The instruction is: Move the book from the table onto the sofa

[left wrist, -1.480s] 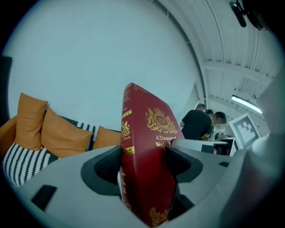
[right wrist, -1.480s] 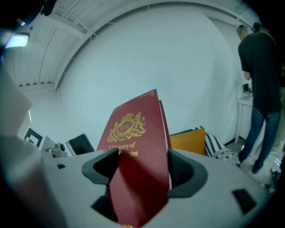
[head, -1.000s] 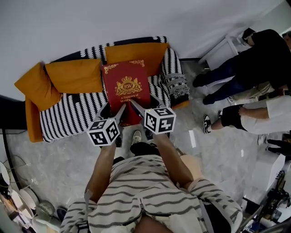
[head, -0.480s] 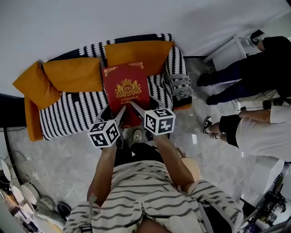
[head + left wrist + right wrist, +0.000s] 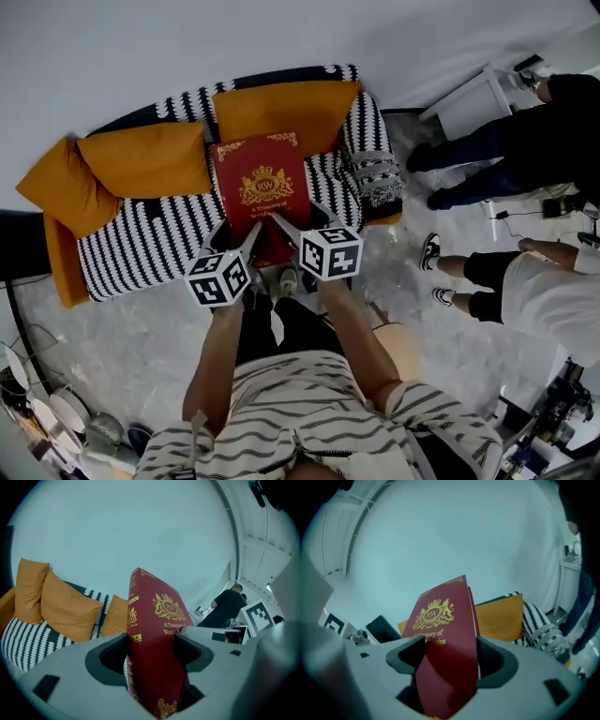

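Red book — smooth cover, gilt stamping (slightly glossy); woven cloth sofa; matt orange cushions

person in white shorts now farther back from the sofa, lower right

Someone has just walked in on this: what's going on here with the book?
A person holds a gripper in each hand; the left gripper and the right gripper are both shut on the near edge of a red book. It is held out over the striped sofa, in front of the orange cushions. It has not yet been let go.
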The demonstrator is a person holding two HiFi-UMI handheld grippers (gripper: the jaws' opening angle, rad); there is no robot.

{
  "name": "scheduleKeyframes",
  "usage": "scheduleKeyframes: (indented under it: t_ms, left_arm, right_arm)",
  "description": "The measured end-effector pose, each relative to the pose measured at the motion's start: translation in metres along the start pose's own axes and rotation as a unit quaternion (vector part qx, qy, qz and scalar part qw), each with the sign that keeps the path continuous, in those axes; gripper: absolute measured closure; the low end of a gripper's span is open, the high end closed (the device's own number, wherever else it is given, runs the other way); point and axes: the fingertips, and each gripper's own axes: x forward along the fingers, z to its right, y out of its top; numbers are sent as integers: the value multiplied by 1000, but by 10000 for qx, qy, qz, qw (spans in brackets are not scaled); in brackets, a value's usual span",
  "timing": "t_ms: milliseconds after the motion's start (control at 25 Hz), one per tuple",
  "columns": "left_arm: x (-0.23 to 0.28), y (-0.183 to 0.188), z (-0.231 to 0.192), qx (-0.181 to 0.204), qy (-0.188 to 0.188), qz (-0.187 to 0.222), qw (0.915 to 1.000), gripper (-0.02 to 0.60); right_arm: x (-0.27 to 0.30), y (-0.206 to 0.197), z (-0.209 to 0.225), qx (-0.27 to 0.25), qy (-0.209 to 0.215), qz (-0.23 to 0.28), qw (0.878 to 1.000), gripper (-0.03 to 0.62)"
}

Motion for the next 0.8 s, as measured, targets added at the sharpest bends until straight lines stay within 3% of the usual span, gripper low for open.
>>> scheduleKeyframes:
  t_ms: [800]
  left_arm:
    - [89,-76,-75,-317,108,-554,9979,272]
  right_arm:
    - [94,-80,62,237,-159,-493,9984,243]
